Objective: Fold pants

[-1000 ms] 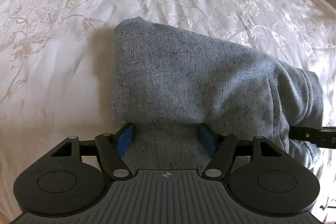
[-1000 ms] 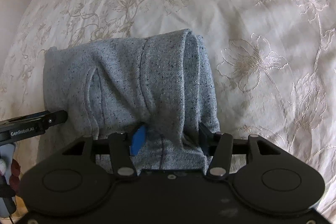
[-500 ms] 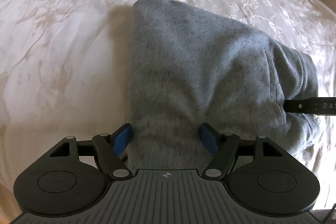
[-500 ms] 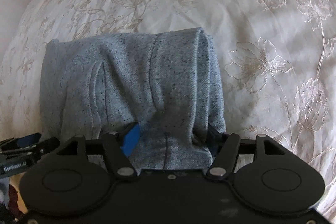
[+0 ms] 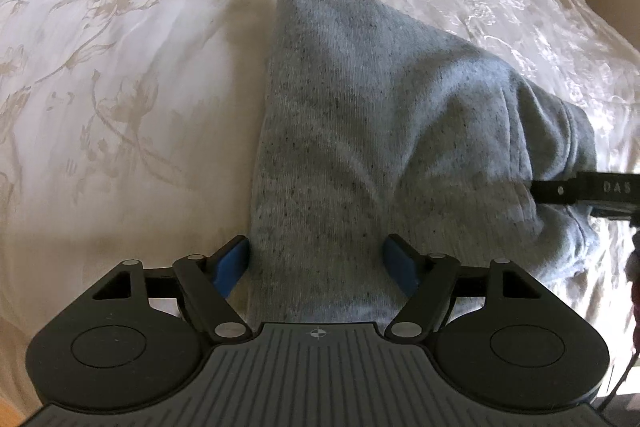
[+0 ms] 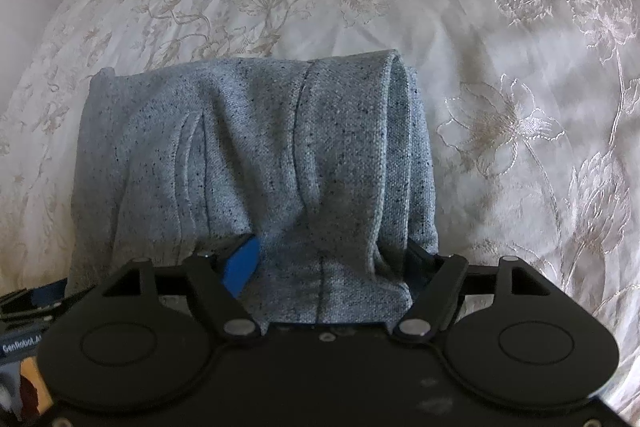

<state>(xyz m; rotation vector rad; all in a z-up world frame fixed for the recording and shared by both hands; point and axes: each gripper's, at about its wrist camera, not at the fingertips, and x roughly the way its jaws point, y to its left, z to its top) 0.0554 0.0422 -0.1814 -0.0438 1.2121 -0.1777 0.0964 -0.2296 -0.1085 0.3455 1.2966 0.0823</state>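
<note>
1. one item: grey pants (image 5: 384, 131), already folded into a thick bundle, lying on the white embroidered bedspread (image 5: 120, 75).
2. two tongs, both at the bundle's near edge and pointing steeply down. left gripper (image 5: 318, 267) straddles the near left corner; right gripper (image 6: 332, 263) straddles the near right end. neither hand is nearer than the other.
3. state, left: jaws wide and just been opening; cloth lies between the blue pads (image 5: 232, 263), but they look slack against it, so not a grip by my reading.
4. state, right: jaws wide and just been opening; cloth bunches between them. the left pad shows against the fabric, while the right pad is hidden behind a fold, so contact there cannot be told.
5. long axis: runs side to side, from one gripper to the other. rolled fold edge points toward the right hand's side.
6. judgement: this looks like the letting-go after a fold. the coming move turns on both tongs lifting back clear of the near edge without dragging it.
</note>
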